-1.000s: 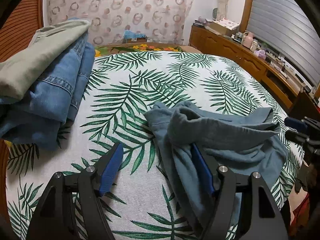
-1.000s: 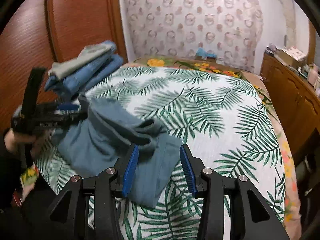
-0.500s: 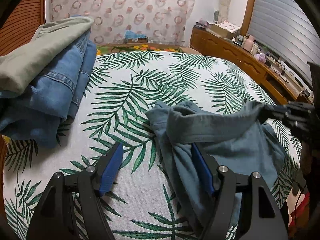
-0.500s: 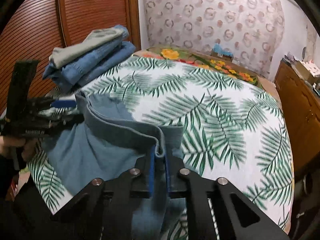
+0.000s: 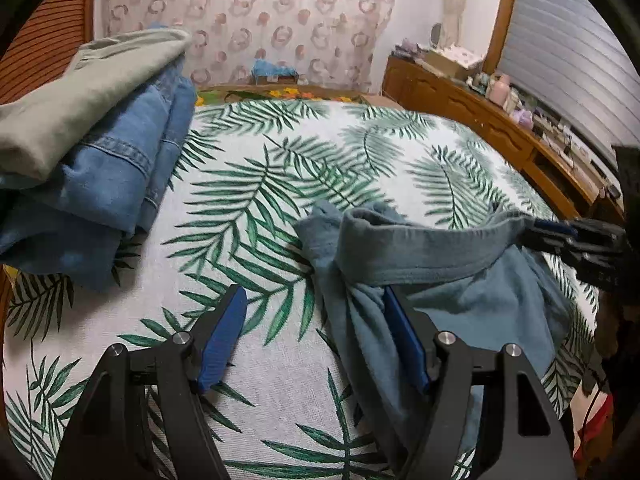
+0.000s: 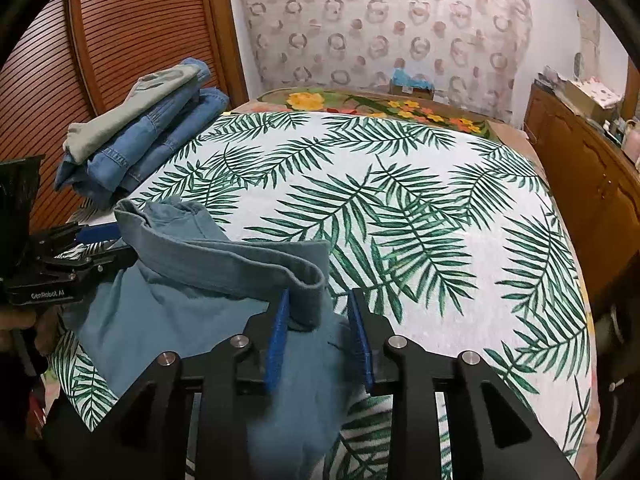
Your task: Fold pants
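2 grippers flank the blue-grey pants (image 6: 172, 316) bunched at the near edge of the palm-leaf bedspread (image 6: 420, 208): with the right gripper (image 6: 320, 340) opening around the waistband (image 5: 420, 248) and the left gripper (image 5: 316, 340) spread wide, gripping nothing, the waistband risks dropping and crumpling.

A bed with a palm-leaf cover (image 6: 400, 208) carries crumpled grey-blue pants (image 6: 180, 292) at its near edge and a folded stack, apparently jeans (image 6: 132, 136), by the wardrobe side.
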`<state>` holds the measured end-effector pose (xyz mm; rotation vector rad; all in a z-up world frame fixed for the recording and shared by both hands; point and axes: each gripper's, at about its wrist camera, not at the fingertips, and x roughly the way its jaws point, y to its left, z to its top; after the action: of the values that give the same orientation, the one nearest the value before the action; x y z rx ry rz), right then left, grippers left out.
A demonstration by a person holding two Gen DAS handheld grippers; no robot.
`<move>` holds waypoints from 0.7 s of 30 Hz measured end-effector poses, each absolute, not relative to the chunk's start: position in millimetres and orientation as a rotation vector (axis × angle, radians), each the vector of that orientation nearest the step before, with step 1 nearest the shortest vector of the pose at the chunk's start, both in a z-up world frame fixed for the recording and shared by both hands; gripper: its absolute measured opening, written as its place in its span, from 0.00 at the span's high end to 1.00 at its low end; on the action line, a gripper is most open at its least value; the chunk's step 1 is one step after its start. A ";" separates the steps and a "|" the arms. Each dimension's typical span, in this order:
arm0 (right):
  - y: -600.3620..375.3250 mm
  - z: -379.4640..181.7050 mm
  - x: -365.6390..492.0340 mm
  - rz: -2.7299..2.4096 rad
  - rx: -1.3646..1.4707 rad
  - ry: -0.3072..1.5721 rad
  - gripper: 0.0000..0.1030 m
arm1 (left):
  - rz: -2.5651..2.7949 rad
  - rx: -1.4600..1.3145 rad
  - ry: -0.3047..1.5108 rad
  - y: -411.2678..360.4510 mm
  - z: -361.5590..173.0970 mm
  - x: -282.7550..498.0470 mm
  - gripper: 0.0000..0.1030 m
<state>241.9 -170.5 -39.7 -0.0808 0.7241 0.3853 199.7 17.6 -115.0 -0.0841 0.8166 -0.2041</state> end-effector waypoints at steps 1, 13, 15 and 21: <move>-171.7 -38.7 237.9 0.380 -0.082 0.715 0.70 | -0.202 -0.090 0.806 18.7 -114.2 198.2 0.31; -197.7 -39.2 167.3 0.398 -0.065 0.670 0.70 | -0.218 -0.101 0.729 21.5 -90.8 168.7 0.31; -200.2 -41.3 158.9 0.396 -0.068 0.673 0.70 | -0.241 -0.073 0.728 13.2 -88.3 159.8 0.31; -205.4 -44.8 143.2 0.414 -0.043 0.694 0.70 | -0.269 0.007 0.747 -10.8 -85.8 140.5 0.31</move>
<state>143.2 -205.4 -44.8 -0.0432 0.6937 0.4135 140.5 -10.8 -85.8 0.0068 0.7466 -0.2687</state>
